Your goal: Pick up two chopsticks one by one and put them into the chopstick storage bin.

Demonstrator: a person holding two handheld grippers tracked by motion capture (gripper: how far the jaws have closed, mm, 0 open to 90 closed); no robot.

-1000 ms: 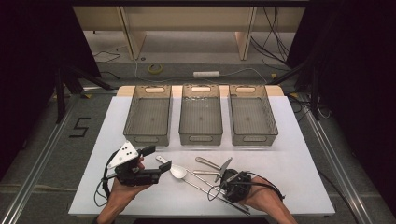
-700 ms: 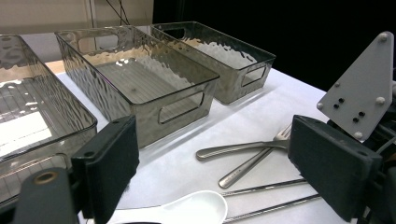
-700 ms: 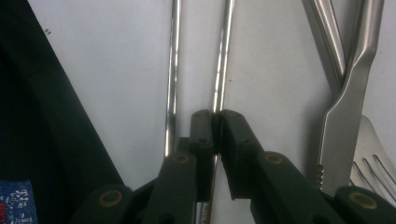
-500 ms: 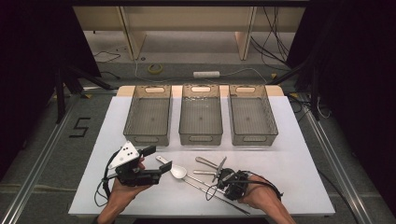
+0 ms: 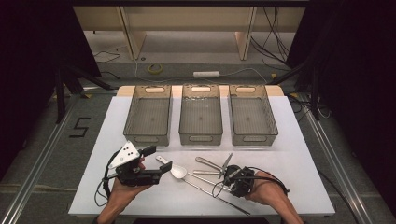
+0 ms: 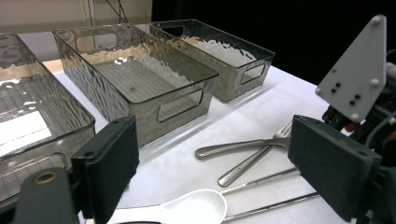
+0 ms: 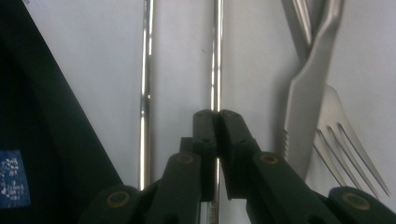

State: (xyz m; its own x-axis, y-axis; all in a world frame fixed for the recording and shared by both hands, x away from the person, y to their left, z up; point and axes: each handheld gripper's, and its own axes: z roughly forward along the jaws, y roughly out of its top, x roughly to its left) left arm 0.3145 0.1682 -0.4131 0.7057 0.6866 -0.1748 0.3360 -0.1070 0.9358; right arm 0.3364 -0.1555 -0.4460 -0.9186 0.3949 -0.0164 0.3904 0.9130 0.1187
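My right claw [image 7: 216, 122] has just pinched shut on a metal chopstick [image 7: 216, 56] lying on the counter [image 5: 299, 154]; my left claw [image 6: 215, 172] gapes wide above the white spoon [image 6: 187, 207].

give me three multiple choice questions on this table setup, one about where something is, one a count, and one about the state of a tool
1. Where does the white spoon lie?
A. In the middle bin
B. On the table between the two tools
C. On the floor

2. How many clear bins stand in the row?
A. Two
B. Three
C. Five

3. How does the right tool stand?
A. Wide open above a bin
B. Shut on a thin metal chopstick
C. Shut on the fork

Answers: 1 B, the spoon rests on the white table ahead of the left tool. 2 B, three bins stand side by side. 3 B, in the right gripper view its pads meet on the rod.
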